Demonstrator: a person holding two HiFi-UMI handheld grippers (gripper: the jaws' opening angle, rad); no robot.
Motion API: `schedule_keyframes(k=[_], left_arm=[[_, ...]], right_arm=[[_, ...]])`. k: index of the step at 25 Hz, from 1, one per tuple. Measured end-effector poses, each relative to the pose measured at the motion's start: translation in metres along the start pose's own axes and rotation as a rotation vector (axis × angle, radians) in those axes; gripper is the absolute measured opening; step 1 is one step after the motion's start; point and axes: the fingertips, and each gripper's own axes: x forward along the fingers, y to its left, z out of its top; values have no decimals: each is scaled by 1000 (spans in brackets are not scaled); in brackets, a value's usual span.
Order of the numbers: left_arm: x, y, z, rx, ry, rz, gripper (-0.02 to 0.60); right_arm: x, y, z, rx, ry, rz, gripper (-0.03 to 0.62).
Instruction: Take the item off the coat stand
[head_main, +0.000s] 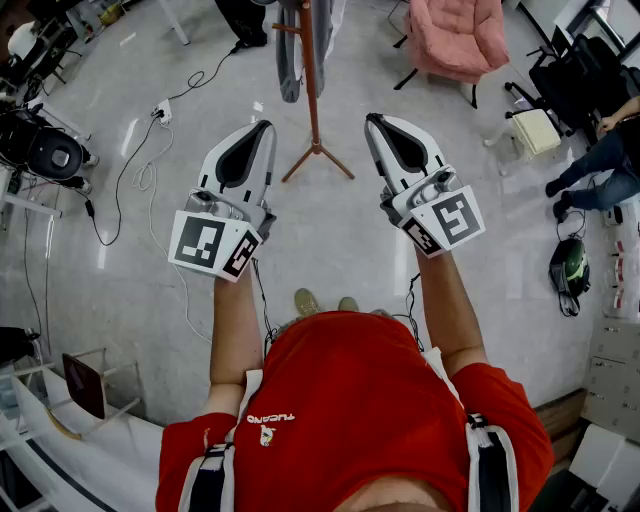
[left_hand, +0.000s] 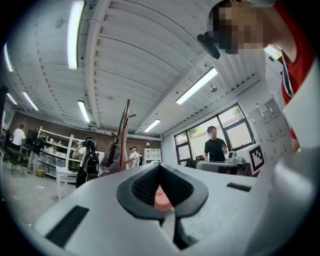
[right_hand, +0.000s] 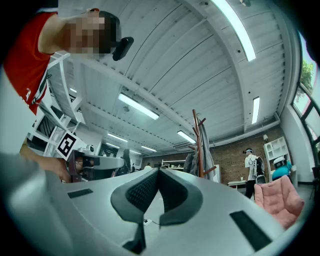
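Observation:
A brown wooden coat stand (head_main: 312, 90) rises from the glossy floor straight ahead of me, with a grey garment (head_main: 290, 62) hanging on its left side. My left gripper (head_main: 267, 126) and right gripper (head_main: 372, 118) are held up side by side short of the stand's feet, both shut and empty. From the left gripper view the stand (left_hand: 124, 131) and garment (left_hand: 113, 156) lie beyond the shut left gripper (left_hand: 160, 167). Over in the right gripper view the stand (right_hand: 196, 142) with its garment (right_hand: 205, 150) stands right of the shut right gripper (right_hand: 159, 172).
A pink armchair (head_main: 460, 35) sits behind the stand to the right. Cables and a power strip (head_main: 162, 112) trail over the floor at left, beside dark equipment (head_main: 45, 150). A seated person (head_main: 600, 165) and a green helmet (head_main: 570, 268) are at the right edge.

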Motion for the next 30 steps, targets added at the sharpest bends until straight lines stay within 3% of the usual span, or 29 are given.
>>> schedule_keyframes(k=[8,19,25,30], left_arm=[[-5,21,-5,-50,-17,-25,9],[-11,85,-7,-118,-46,-64,15],[8,124,-5,-129,-43,-85,80],[46,161,-4,-129,-38,-74,127]], right_arm=[[18,13,-6,17,-6,7,25],[60,44,-26,-17,31,14,25],[86,43,-35,-26,47,18,25],[112,17,-43,-33,37,11,25]])
